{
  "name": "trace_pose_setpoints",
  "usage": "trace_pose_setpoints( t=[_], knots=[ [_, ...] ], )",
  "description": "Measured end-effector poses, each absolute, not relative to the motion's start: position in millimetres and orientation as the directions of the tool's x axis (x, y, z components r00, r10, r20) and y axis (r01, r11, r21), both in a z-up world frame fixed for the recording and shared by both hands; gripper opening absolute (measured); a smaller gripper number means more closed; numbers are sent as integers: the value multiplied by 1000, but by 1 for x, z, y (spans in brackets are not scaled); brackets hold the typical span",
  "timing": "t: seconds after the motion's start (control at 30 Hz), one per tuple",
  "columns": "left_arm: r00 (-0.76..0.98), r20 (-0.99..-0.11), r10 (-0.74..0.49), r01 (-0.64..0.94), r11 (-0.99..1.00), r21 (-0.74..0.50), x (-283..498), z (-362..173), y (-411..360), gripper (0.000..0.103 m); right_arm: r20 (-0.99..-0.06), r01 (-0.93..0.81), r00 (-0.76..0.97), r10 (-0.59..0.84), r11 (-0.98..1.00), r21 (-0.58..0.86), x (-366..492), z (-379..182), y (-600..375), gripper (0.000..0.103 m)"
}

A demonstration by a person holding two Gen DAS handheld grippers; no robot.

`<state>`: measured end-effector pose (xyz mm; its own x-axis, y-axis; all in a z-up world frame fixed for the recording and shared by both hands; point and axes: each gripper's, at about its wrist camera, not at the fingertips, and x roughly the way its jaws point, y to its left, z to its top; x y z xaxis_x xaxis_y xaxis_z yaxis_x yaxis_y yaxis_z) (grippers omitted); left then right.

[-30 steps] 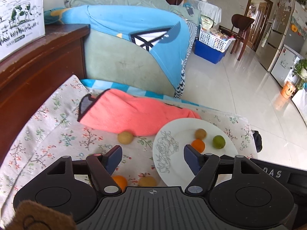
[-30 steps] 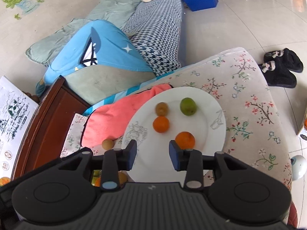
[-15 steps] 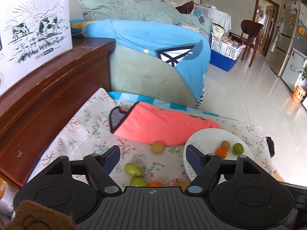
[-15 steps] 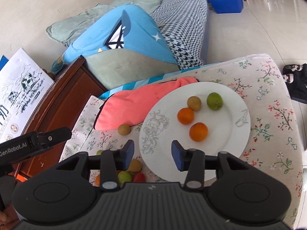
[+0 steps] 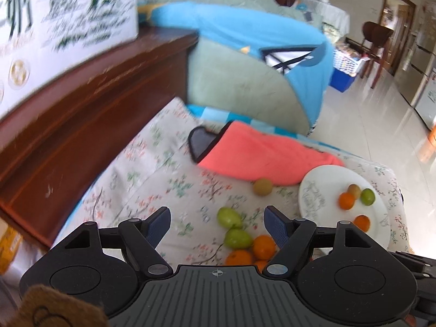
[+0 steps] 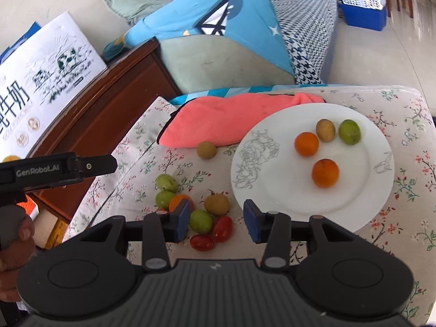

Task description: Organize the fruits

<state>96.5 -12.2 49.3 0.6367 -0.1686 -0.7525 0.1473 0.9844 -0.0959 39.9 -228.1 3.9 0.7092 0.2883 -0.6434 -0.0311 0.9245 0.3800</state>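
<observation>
- Sitting at the far left on a dark wooden cabinet (image 6: 109,109) is a white printed carton (image 6: 46,87), its print smeared in the left wrist view
- Just right of the cabinet, a floral cloth (image 6: 395,245) covers the padded surface where all the fruit lies
- Over the cloth's left side, the left gripper (image 5: 217,219) hangs with jaws wide apart and nothing between the pads; in the right wrist view only its black body and the hand holding it show at the left edge
- Loose fruit is heaped on the cloth left of the plate: two green fruits (image 6: 166,182), an orange (image 6: 179,200) partly behind a blue pad, a brownish round fruit (image 6: 217,204), another green fruit (image 6: 201,221) and two cherry tomatoes (image 6: 222,228)
- Right above that heap, the right gripper (image 6: 215,219) holds its jaws at a moderate gap, empty, pads clear of the fruit as far as the angle lets me judge
- Farther back, a lone brown fruit (image 6: 206,150) rests against the edge of a coral towel (image 6: 231,120)
- To the right, a white plate (image 6: 272,179) with a line-drawn flower carries two oranges (image 6: 325,173), one brown fruit (image 6: 325,130) and one green fruit (image 6: 349,132), the plate's upper rim touching the towel
- Behind everything, a blue garment (image 6: 218,21) drapes over a green cushion
</observation>
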Motion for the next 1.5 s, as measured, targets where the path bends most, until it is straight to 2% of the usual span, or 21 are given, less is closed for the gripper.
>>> trace_pose_setpoints(
  t=[0.33, 0.57, 0.73, 0.9, 1.1, 1.27, 1.37, 1.5],
  knots=[
    [626, -775, -94, 44, 995, -85, 116, 32, 12, 76, -637, -77, 708, 304, 930, 359, 43, 4, -215, 44],
    [601, -794, -88, 49, 996, -73, 126, 21, 5, 76, -660, -128, 681, 317, 939, 318, 44, -2, -205, 44],
    [575, -808, -129, 99, 991, -87, 118, 17, 0, 76, -696, -157, 641, 325, 942, 295, 40, -12, -196, 44],
    [573, -809, -130, 103, 991, -87, 116, 17, -1, 76, -748, -157, 598, 288, 957, 244, 40, -27, -183, 43],
    [571, -809, -138, 120, 989, -84, 117, 15, -1, 76, -761, -118, 601, 246, 968, 219, 42, -37, -177, 43],
    [540, -831, -131, 117, 990, -80, 117, 2, 0, 76, -748, -99, 624, 225, 973, 210, 47, -38, -172, 35],
    [522, -840, -149, 112, 988, -106, 117, -7, 0, 74, -740, -97, 641, 206, 977, 188, 49, -39, -169, 28],
    [492, -849, -191, 99, 982, -163, 117, -16, -1, 74, -734, -98, 650, 197, 979, 176, 48, -40, -167, 26]
  ],
)
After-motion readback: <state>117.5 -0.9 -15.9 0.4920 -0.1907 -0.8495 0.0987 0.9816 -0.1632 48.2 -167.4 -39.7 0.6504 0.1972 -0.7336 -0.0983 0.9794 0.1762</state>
